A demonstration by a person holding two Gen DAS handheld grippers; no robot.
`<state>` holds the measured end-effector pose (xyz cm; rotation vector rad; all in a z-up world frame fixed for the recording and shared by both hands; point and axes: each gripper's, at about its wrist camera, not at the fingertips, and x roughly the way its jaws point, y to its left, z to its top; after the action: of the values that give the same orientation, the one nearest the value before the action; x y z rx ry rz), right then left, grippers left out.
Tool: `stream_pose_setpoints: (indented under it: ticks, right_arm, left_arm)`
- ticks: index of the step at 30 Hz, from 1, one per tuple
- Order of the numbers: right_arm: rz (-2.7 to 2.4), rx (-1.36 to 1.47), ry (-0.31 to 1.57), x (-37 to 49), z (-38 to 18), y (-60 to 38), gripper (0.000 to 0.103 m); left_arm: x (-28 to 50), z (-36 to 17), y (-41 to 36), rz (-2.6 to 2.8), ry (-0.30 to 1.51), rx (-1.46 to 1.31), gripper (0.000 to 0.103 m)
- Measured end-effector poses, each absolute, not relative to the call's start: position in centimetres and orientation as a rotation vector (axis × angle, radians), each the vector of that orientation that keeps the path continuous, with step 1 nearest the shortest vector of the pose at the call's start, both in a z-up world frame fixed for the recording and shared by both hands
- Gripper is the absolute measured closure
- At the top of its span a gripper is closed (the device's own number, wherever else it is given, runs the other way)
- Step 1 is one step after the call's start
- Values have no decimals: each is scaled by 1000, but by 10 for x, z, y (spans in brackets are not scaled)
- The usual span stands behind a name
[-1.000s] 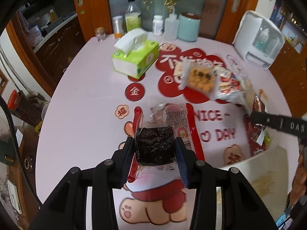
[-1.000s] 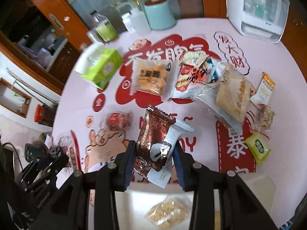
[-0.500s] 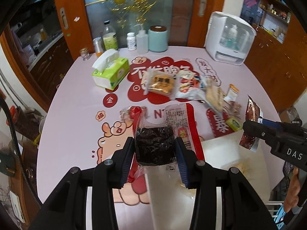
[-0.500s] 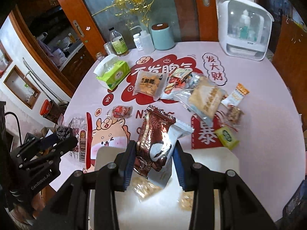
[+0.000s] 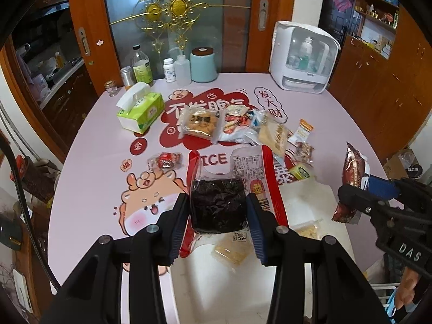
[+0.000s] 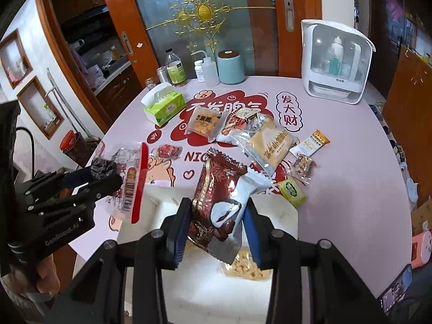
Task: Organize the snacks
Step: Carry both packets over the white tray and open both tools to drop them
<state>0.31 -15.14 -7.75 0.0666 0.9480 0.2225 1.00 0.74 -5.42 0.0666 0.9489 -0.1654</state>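
Snack bags (image 6: 253, 270) half-hidden under packet (image 6: 216, 205)

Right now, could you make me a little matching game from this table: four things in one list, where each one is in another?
Things:
1. seaweed packet
2. maroon snack bag
3. tissue box
4. small green packet

Places:
A. far left of table
B. in the right hand-held gripper
C. on the table beside the white bin
D. in the left hand-held gripper

Pairs: 1-D, 2-B, 3-A, 4-C
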Motion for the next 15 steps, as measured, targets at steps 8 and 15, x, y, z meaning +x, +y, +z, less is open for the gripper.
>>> stream_pose_setpoints:
  ticks: [8, 15]
  right_arm:
    - [246, 65, 1021, -13, -104, -162, 64]
    - [252, 39, 1112, -22, -138, -163, 63]
  left_arm:
    - [-6, -78, -15, -174, 1018, 84, 62]
    - [-20, -117, -23, -167, 1129, 106, 61]
